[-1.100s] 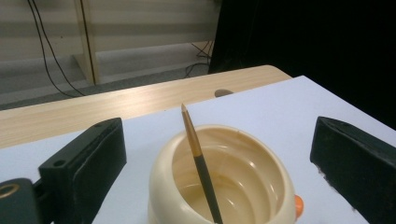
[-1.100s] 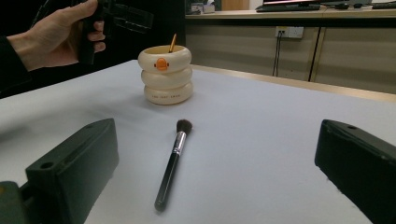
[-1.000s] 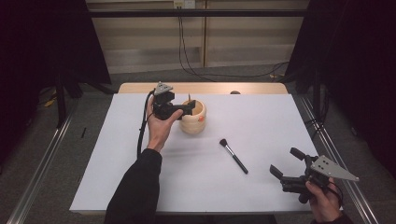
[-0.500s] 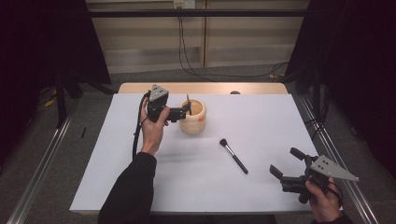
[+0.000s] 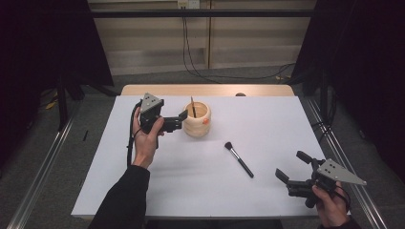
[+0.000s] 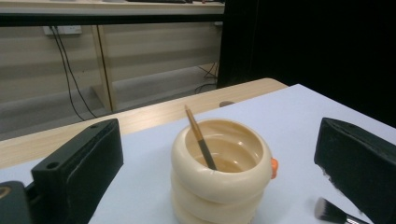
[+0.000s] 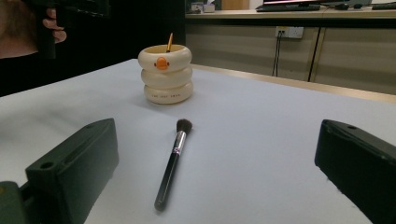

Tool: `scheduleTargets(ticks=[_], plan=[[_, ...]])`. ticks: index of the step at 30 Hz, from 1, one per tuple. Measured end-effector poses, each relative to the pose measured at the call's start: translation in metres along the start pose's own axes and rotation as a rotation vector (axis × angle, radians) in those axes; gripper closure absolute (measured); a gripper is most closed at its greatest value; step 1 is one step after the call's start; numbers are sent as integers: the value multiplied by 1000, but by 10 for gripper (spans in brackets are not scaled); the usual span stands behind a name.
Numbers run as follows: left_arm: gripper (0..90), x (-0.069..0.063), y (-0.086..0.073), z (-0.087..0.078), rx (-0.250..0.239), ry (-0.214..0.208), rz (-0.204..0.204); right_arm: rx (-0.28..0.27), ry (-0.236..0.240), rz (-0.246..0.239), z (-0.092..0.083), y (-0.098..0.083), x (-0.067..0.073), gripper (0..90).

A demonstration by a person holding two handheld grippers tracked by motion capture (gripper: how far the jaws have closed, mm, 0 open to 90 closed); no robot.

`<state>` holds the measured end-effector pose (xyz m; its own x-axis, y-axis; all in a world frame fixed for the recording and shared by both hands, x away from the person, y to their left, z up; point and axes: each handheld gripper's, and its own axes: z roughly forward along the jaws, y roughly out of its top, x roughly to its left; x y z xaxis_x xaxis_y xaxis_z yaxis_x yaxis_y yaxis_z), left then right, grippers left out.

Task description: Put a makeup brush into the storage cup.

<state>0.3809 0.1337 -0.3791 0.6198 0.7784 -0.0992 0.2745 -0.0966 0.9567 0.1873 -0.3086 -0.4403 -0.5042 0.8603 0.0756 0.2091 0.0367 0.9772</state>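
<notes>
Left gripper beside cup rim

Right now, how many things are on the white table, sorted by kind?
Cream ringed duck-face pot: 1
Thin wooden-handled brush standing in the pot: 1
Black-handled makeup brush lying flat: 1
Total: 3

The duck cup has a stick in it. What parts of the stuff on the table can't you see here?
- Stick's lower end: left gripper view, hidden inside the cup.
- Brush: left gripper view, handle cut off by the bottom edge and the black jaw.
- Small writing on the cup: right gripper view, too tiny to read.
- Dark spot on the table's far edge: high view, too small to tell.
</notes>
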Motion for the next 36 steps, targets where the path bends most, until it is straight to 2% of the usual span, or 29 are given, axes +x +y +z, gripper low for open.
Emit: scheduleTargets(ticks=[2, 3, 6, 8, 9, 10, 15, 19, 22, 23, 26, 28, 29, 32, 35, 36], plan=[[13, -2, 0, -4, -12, 6, 2, -3, -2, 3, 0, 0, 0, 0], [13, -1, -1, -6, -9, -6, 10, -6, -3, 2, 0, 0, 0, 0], [14, -3, -5, -10, -2, 4, 15, -4, -1, -3, -1, 0, -1, 0], [16, -4, -7, -12, -5, -27, 11, -7, -7, 6, 0, 0, 0, 0], [16, -5, -7, -13, -3, -33, 31, -8, -7, 9, 0, 0, 0, 0], [18, -7, -8, -15, -4, -23, 47, -8, -5, 5, 0, 0, 0, 0], [18, -8, -8, -27, -23, -38, 41, -2, -1, 2, 0, 0, 0, 0], [14, -10, -12, -39, -33, -45, 60, -5, -3, 2, 0, 0, 1, 0], [12, -11, -17, -47, -44, -27, 68, -2, -1, 1, 0, 0, 1, 0], [12, -12, -18, -49, -50, -12, 64, -1, 1, 1, 0, 0, 1, 0], [11, -11, -21, -54, -66, -5, 37, -1, 2, -2, 0, 0, 0, 0], [9, -11, -25, -58, -52, -5, 50, -1, -3, 5, 0, 0, 1, 0], [8, -12, -27, -60, -52, 10, 53, -4, -5, 4, 0, 0, 1, 0], [13, -15, -37, -65, -26, 39, 107, 0, 1, -1, 0, 0, 0, 0], [12, -15, -42, -71, -47, 32, 75, -4, -4, 5, 0, 0, 1, 0], [11, -15, -44, -74, -41, 31, 78, 1, 0, -3, 0, 0, 0, 0]])
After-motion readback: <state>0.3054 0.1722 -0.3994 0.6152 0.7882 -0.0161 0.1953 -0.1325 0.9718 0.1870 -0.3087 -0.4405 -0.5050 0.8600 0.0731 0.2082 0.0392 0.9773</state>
